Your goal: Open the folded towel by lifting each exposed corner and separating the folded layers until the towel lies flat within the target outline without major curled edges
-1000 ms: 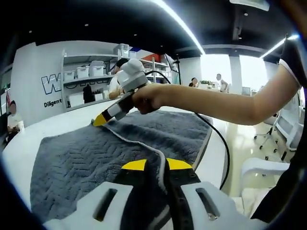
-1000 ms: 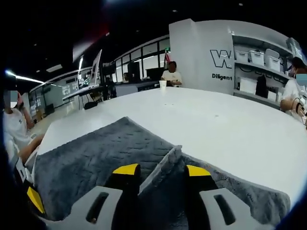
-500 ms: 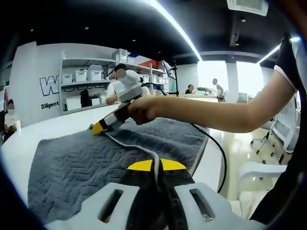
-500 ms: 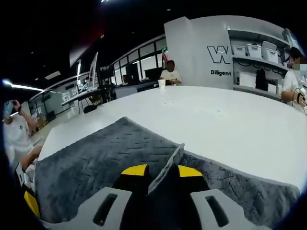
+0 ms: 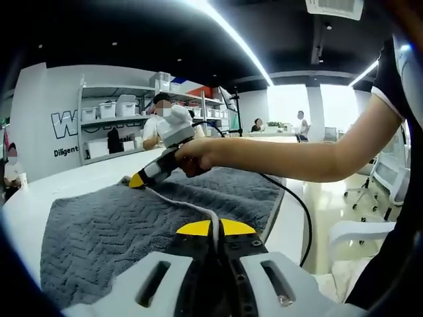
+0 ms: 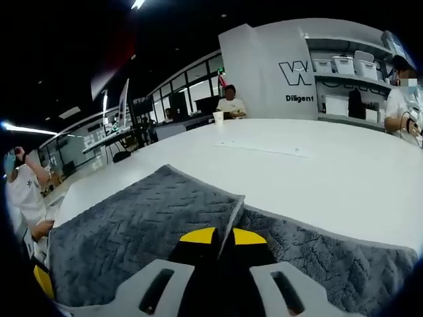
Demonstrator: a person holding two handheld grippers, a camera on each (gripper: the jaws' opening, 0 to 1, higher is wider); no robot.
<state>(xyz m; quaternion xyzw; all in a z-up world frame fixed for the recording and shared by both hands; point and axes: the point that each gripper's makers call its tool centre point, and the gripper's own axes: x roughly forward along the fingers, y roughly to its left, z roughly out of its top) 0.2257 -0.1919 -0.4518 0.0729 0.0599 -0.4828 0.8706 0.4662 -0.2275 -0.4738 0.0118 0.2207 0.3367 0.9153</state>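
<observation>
White counter [image 6: 344, 172] carries the grey towel [image 5: 106, 231], its upper layer's edge pinched at either end by left claw [image 5: 211, 228] and right claw [image 6: 223, 236], seemingly ready to peel that fold open.

Both views look low and close across the grey towel [image 5: 119, 224] from opposite edges.

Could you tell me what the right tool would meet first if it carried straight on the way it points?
The right tool is shut on the towel edge; straight ahead lies more towel, then probably bare white table.
</observation>
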